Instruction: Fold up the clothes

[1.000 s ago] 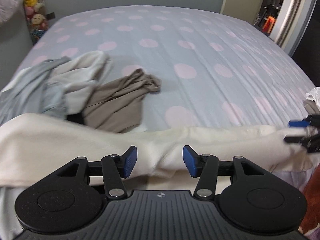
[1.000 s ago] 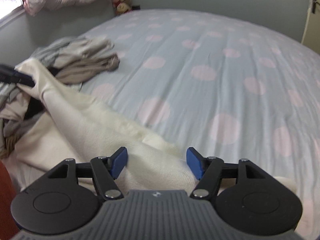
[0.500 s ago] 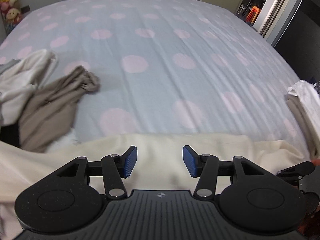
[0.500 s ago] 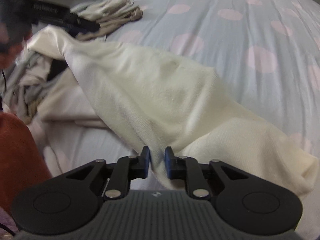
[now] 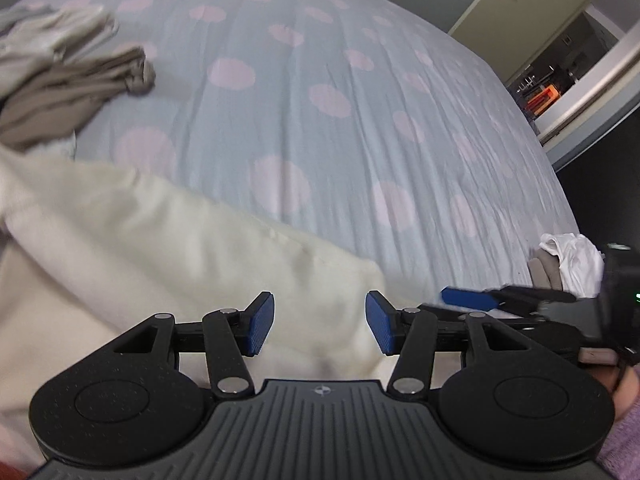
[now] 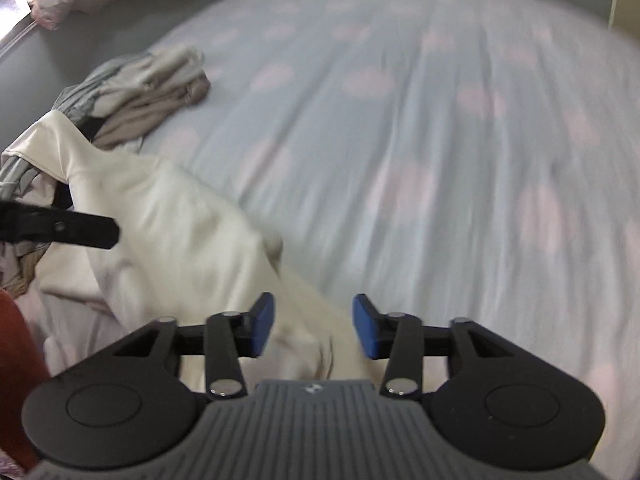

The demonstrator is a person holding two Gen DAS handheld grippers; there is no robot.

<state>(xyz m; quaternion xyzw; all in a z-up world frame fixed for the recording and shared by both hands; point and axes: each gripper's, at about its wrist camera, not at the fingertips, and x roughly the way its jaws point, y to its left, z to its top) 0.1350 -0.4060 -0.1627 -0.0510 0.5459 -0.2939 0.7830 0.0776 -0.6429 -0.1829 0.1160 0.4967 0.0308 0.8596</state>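
A cream garment (image 5: 168, 248) lies rumpled across the near edge of the bed; it also shows in the right wrist view (image 6: 180, 240). My left gripper (image 5: 320, 326) is open, its blue pads hanging just over the cream cloth. My right gripper (image 6: 314, 326) is open too, with a fold of the cream garment lying between and below its pads. The right gripper's fingers (image 5: 472, 299) show at the right of the left wrist view, and the left gripper's finger (image 6: 76, 228) at the left of the right wrist view.
The bed (image 5: 340, 92) has a pale blue sheet with pink dots. A pile of taupe and grey clothes (image 5: 76, 84) sits at far left. A small stack of white and taupe clothes (image 5: 568, 256) lies at the bed's right edge. An open doorway (image 5: 568, 52) is beyond.
My right gripper was shut on the cream garment half a second ago and is now open; the cloth has dropped onto the bed. Both views have swung and are blurred.
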